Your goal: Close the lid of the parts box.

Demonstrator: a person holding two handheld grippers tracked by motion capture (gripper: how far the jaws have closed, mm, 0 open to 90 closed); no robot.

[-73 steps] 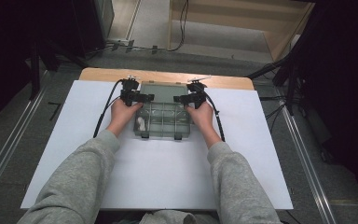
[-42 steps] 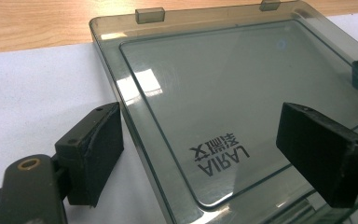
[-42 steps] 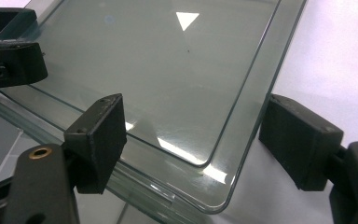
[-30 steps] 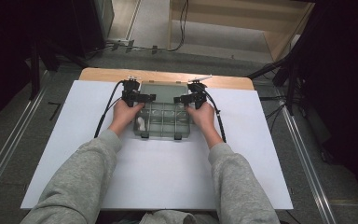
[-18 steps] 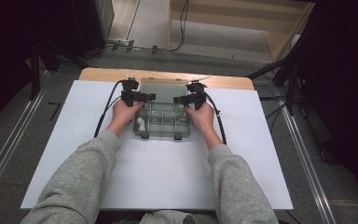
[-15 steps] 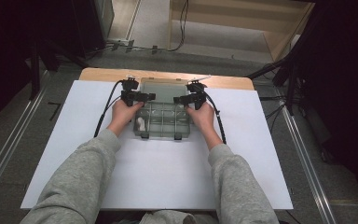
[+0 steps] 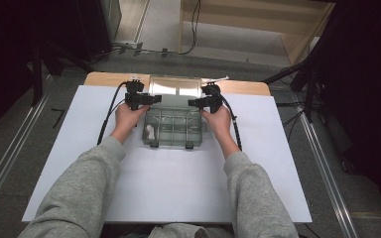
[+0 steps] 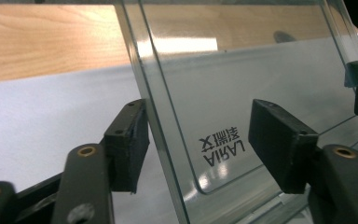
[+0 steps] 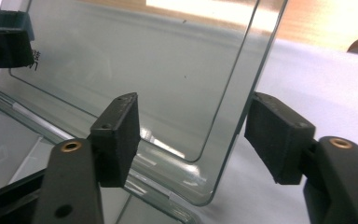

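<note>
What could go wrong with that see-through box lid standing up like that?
The clear plastic lid stands raised with each gripper's fingers straddling a side edge, open with gaps, so nothing clamps it: it might swing shut. The left gripper and right gripper could also nudge the light clear compartment box across the smooth white sheet.

The compartment box [image 7: 172,126] is clear, faintly grey-green plastic; its raised lid [image 8: 242,93] carries black printed lettering. A small white item [image 7: 150,131] lies in one compartment. Both grippers, left [image 8: 200,140] and right [image 9: 191,135], are matte black with brass-coloured rivets. The table sheet [image 7: 178,183] is plain white over pale wood [image 8: 46,37]. The sleeves [image 7: 84,193] are heathered grey.
</note>
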